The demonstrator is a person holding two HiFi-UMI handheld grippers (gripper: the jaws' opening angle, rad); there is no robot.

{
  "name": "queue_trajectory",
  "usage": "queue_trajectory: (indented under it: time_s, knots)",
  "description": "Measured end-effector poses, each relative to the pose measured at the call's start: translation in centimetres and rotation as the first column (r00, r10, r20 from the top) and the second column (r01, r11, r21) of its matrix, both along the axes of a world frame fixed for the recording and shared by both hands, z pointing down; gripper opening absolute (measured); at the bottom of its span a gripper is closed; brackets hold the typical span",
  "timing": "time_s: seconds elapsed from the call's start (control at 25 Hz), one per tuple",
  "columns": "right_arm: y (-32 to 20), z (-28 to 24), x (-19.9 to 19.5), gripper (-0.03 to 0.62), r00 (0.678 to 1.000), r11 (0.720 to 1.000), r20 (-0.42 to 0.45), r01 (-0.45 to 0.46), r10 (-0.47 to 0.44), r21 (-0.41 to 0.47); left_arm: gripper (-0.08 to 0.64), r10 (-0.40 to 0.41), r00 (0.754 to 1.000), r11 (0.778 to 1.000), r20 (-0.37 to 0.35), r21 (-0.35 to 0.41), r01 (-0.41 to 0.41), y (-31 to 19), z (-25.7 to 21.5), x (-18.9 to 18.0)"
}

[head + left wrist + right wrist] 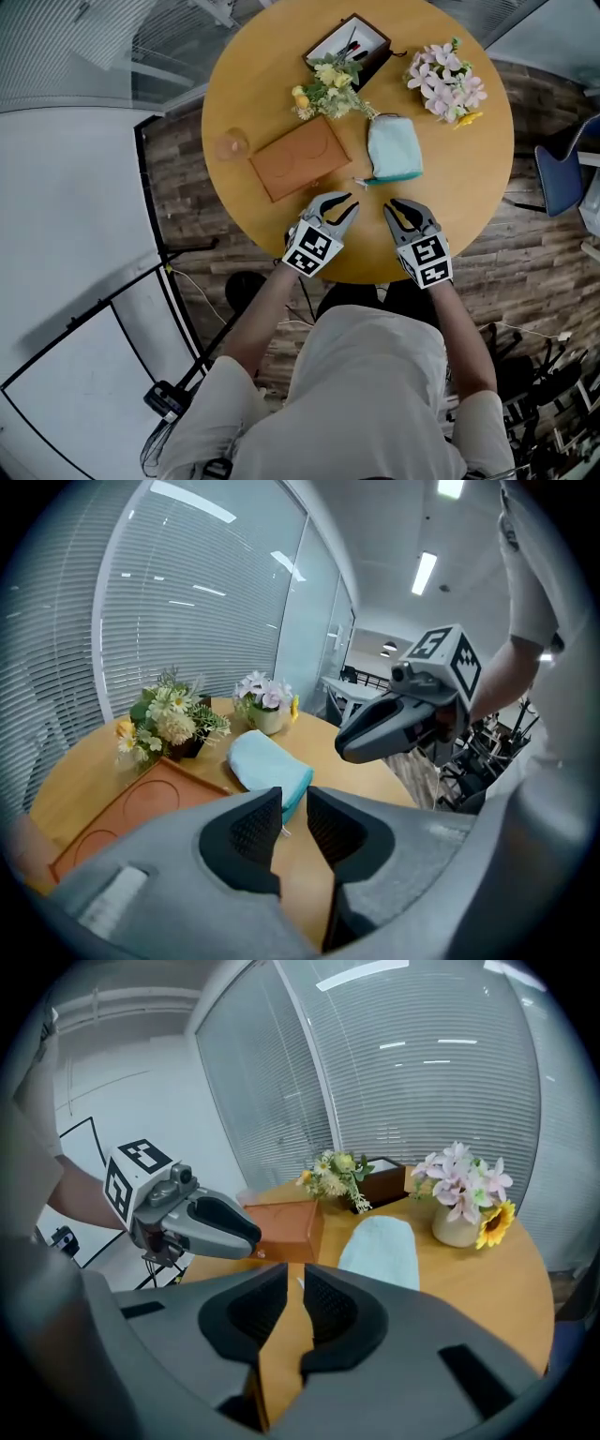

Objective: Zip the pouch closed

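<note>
A light teal pouch (394, 148) lies flat on the round wooden table (469, 187), its small zip pull (360, 182) sticking out at the near left corner. My left gripper (349, 202) hovers just short of that corner, jaws drawn nearly together with nothing between them. My right gripper (398, 204) hangs beside it, below the pouch's near edge, also closed to a thin slit and empty. In the left gripper view the pouch (267, 766) lies just beyond my left gripper (293, 808). In the right gripper view the pouch (382, 1246) lies ahead and right of my right gripper (294, 1283).
A brown flat tray (300, 157) lies left of the pouch, with a clear glass (232, 145) further left. Yellow flowers (326, 92), a dark box (349, 45) and a vase of pink flowers (446, 81) stand at the back. The table's near edge runs under both grippers.
</note>
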State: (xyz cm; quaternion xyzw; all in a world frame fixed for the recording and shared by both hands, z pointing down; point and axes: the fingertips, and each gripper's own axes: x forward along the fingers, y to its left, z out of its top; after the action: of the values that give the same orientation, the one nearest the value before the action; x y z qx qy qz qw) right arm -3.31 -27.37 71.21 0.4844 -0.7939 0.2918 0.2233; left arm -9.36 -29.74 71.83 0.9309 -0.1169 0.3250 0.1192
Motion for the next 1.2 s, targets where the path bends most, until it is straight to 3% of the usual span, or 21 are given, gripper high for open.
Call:
queue_trajectory:
  time_s: [0.24,0.6,1.0,1.2]
  knots:
    - [-1.2,5.0,-0.4,0.058,0.999,0.997,0.038,0.017,-0.014,-0.071,0.087,0.018,0.992,1.000,0.123,-0.002,-0.018,-1.3,4.7,0.7]
    - [-2.0,10.8,-1.8,0.071,0.997,0.986,0.079,0.022,-0.009,-0.166,0.087,0.056,0.973,0.998,0.225,-0.018,-0.054,-2.1,9.9,1.2]
    - [-2.2,14.3,-2.8,0.091,0.998,0.977,0.061,0.004,0.009,-0.213,0.087,0.191,0.926,0.975,0.324,0.045,-0.217,-2.3,12.4,1.8]
    - [-2.3,15.2,-3.6,0.091,0.998,0.973,0.056,0.007,0.006,-0.232,0.077,0.253,0.896,0.958,0.366,0.038,-0.286,-2.1,13.6,2.0]
